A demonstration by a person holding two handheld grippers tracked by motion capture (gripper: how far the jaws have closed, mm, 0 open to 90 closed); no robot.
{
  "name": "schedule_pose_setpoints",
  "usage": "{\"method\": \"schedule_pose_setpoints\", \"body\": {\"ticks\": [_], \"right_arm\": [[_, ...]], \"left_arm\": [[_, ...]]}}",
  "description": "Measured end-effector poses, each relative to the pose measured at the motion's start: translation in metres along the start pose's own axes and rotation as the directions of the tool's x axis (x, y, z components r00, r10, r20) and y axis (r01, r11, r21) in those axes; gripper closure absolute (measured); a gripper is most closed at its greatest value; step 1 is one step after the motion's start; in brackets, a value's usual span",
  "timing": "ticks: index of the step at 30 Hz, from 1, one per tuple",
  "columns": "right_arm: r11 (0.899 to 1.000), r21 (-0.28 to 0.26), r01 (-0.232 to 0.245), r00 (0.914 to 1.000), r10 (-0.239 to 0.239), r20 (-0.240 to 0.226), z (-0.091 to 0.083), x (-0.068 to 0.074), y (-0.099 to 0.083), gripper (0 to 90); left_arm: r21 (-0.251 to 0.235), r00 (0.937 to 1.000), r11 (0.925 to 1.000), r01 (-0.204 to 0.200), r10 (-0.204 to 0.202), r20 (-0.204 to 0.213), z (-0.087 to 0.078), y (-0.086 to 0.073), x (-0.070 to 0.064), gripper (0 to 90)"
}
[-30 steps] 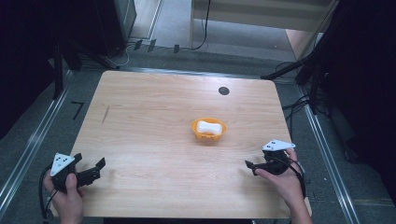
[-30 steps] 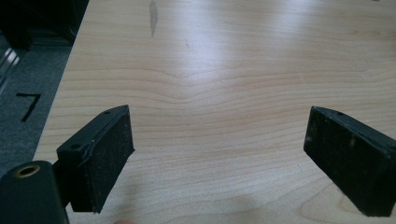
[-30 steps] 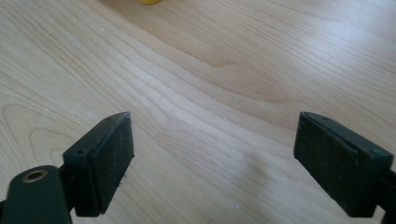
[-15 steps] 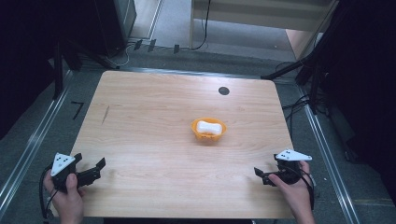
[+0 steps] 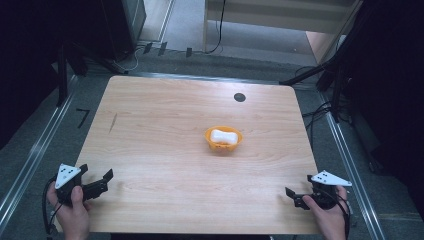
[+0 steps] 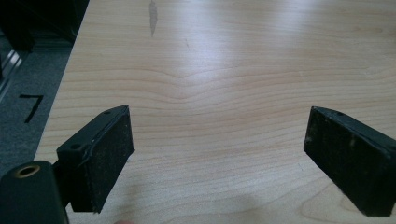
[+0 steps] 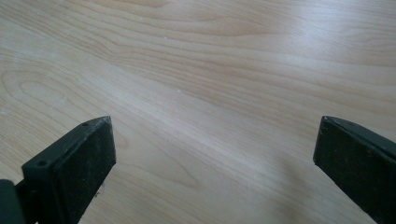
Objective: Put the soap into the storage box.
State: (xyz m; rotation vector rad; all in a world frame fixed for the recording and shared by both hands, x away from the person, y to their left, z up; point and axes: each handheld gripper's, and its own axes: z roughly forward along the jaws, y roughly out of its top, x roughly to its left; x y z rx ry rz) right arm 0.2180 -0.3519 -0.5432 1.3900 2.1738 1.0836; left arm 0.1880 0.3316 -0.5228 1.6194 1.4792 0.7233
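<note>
Jaws on my left gripper at seven o'clock and my right gripper at five o'clock both stand spread wide over bare table, gripping nothing; the orange bowl with a white object in it sits near the table's centre, well apart from both. Trouble I expect on the reach: the bowl looks light, so a jaw nudging its rim could slide or tip it; the white object could spill out.
</note>
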Motion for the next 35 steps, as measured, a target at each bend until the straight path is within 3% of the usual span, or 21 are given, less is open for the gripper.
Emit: {"method": "schedule_pose_setpoints", "body": {"ticks": [22, 29, 31, 32, 35], "right_arm": [[0.994, -0.073, -0.077, 0.9955, 0.08, 0.049, -0.028, -0.023, -0.031, 0.0], [0.987, -0.12, -0.107, 0.9925, 0.113, 0.046, -0.036, -0.028, -0.042, 0.0], [0.981, -0.145, -0.126, 0.9898, 0.134, 0.047, -0.037, -0.029, -0.044, 0.0], [0.973, -0.173, -0.155, 0.9856, 0.164, 0.041, -0.039, -0.031, -0.044, 0.0], [0.97, -0.187, -0.156, 0.9855, 0.165, 0.037, -0.042, -0.03, -0.041, 0.0]], "left_arm": [[-0.001, 0.9999, 1.0, 0.009, -0.009, 0.008, 0.0, 0.0, 0.001, 8.7], [-0.002, 0.9999, 1.0, 0.008, -0.008, 0.006, 0.0, 0.0, 0.001, 8.7], [0.001, 1.0, 1.0, 0.008, -0.008, 0.002, 0.0, 0.0, 0.0, 8.7], [0.002, 1.0, 1.0, 0.006, -0.006, 0.0, 0.0, 0.0, 0.0, 8.7], [0.006, 1.0, 1.0, 0.001, -0.001, 0.0, 0.0, 0.0, 0.0, 8.7]]}}
